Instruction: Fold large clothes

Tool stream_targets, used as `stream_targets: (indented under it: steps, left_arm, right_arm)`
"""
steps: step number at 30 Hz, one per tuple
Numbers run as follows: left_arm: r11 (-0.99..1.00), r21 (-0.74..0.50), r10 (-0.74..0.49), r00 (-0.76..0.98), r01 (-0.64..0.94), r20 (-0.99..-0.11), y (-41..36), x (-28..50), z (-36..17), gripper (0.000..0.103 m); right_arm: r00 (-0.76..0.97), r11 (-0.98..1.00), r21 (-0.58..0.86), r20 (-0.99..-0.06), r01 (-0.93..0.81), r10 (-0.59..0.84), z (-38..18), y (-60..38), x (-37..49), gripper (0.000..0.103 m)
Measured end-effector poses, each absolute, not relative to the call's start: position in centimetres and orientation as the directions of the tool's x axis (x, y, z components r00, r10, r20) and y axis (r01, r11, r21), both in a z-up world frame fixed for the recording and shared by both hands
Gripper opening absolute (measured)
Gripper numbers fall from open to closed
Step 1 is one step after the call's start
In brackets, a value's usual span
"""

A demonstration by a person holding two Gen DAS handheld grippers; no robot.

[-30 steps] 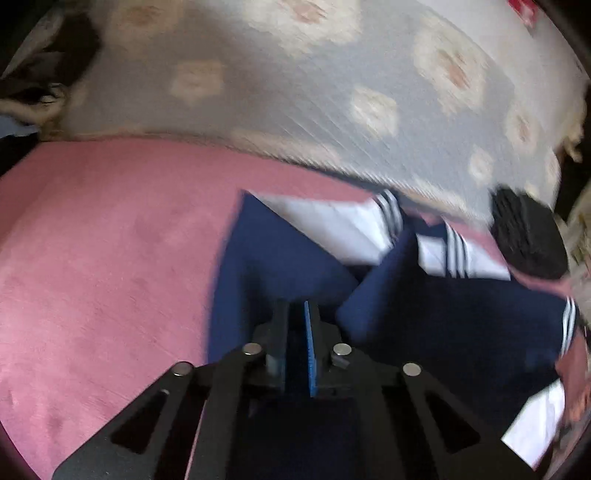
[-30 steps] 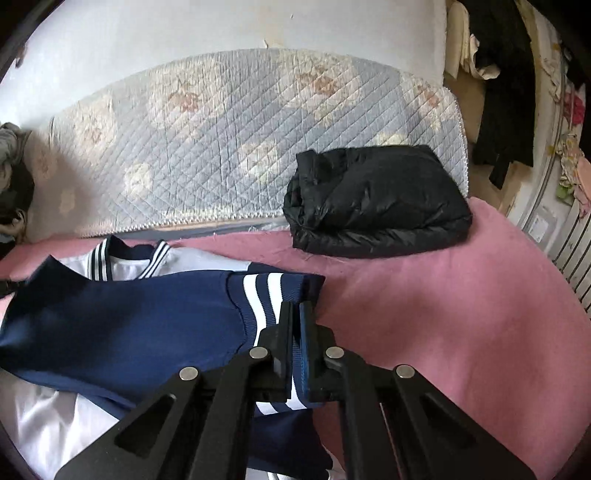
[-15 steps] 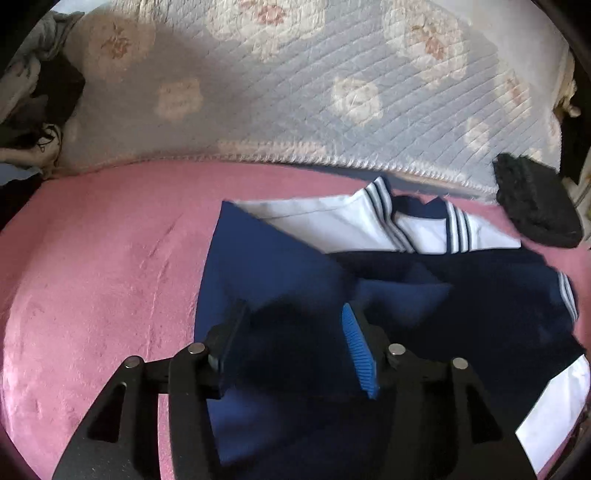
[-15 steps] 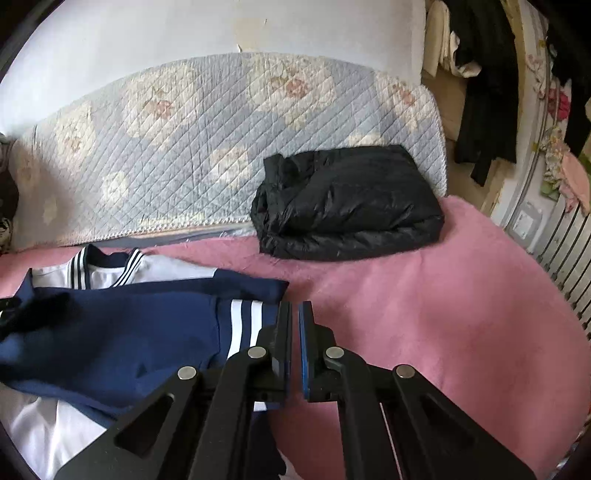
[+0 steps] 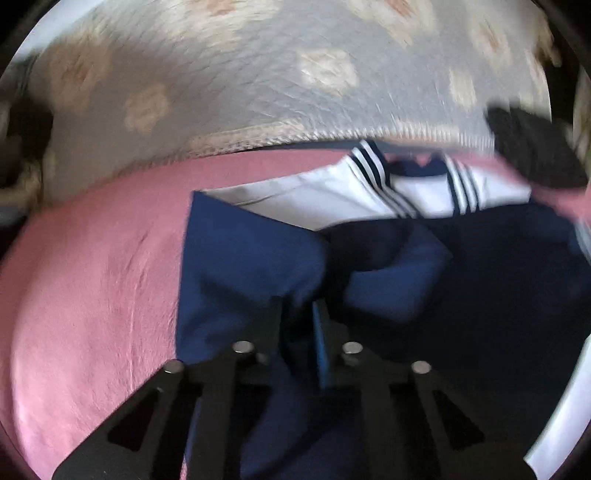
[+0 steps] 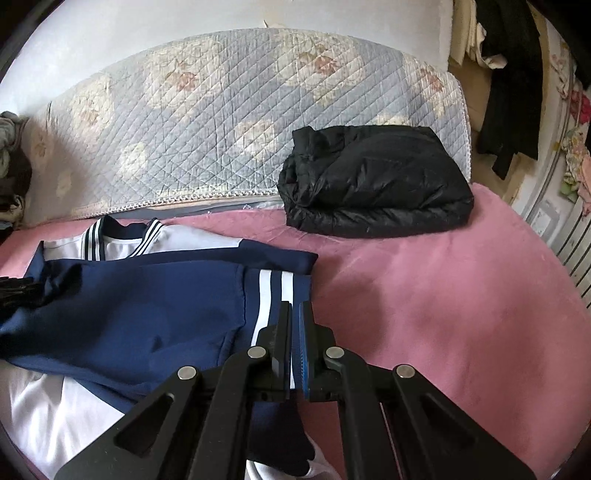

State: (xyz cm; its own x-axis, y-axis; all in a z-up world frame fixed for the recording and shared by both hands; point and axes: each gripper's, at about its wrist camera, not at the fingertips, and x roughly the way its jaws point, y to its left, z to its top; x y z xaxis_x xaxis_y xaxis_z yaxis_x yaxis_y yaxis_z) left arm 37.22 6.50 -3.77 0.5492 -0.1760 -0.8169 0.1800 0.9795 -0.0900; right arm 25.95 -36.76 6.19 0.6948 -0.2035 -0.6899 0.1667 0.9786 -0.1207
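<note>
Nearest in the left wrist view: left gripper, black, with a blue pad on one finger, nearly closed, only a narrow gap left, navy cloth bunched right at the tips. Cannot tell for sure whether the cloth is pinched, because of blur. Nearest in the right wrist view: right gripper, almost fully closed, a thin slit between the pads, tips over the striped cuff of a sleeve; a bit of white stripe visible in the slit, so apparently clamped on the cuff edge.

Just beyond both: jacket, navy and white, spread flat on the pink bed cover, left of middle in the right view. Navy sleeve folded across the body, cuff with white stripes at its right end. White panels at the near edge and at the far part, near the striped collar.

Farther, to the right: black puffer jacket, folded, lying partly on the pink cover and against the quilted mat. Mat pale blue with flower prints, standing behind the bed along a white wall.

Far right: dark clothes hanging.
</note>
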Motion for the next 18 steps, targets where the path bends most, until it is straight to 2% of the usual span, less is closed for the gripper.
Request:
stream_targets:
  steps: [2,4,7,10,11,14,17,18]
  left_arm:
    - [0.983,-0.078,-0.161,0.581,0.166,-0.798,7.8,36.7,-2.6,0.002]
    - [0.994,0.022,-0.053,0.637,0.109,-0.769,9.3,36.5,-1.2,0.002]
    - [0.999,-0.030,-0.049,0.616,0.041,-0.786,13.0,38.6,0.2,0.002]
    - [0.999,0.043,0.048,0.596,-0.021,-0.802,15.6,41.0,0.0,0.003]
    - [0.998,0.055,0.054,0.574,-0.016,-0.817,16.1,41.8,-0.6,0.003]
    - [1.000,-0.009,0.001,0.509,-0.017,-0.861,17.4,43.0,-2.9,0.003]
    - [0.994,-0.073,-0.016,0.528,-0.087,-0.849,18.7,42.0,-2.9,0.020]
    - [0.991,-0.092,-0.022,0.549,-0.101,-0.835,19.1,41.2,-2.4,0.040]
  right_arm:
    - [0.676,0.979,-0.117,-0.709,0.168,-0.201,5.5,-36.5,25.9,0.004]
    - [0.670,0.983,-0.111,-0.720,0.144,-0.180,5.3,-36.0,26.0,0.004]
    - [0.678,0.989,-0.107,-0.720,0.105,-0.150,5.4,-34.7,26.1,0.004]
    - [0.659,0.996,-0.071,-0.746,0.055,-0.090,5.0,-33.4,26.7,0.004]
    - [0.653,0.997,-0.059,-0.753,0.047,-0.075,4.7,-33.1,26.9,0.004]
    - [0.629,0.998,-0.037,-0.775,0.041,-0.054,3.8,-32.4,27.2,0.004]
    - [0.620,1.000,-0.026,-0.784,0.003,-0.023,3.3,-31.6,27.0,0.004]
    - [0.624,1.000,-0.018,-0.781,-0.010,-0.008,3.5,-31.4,26.9,0.004]
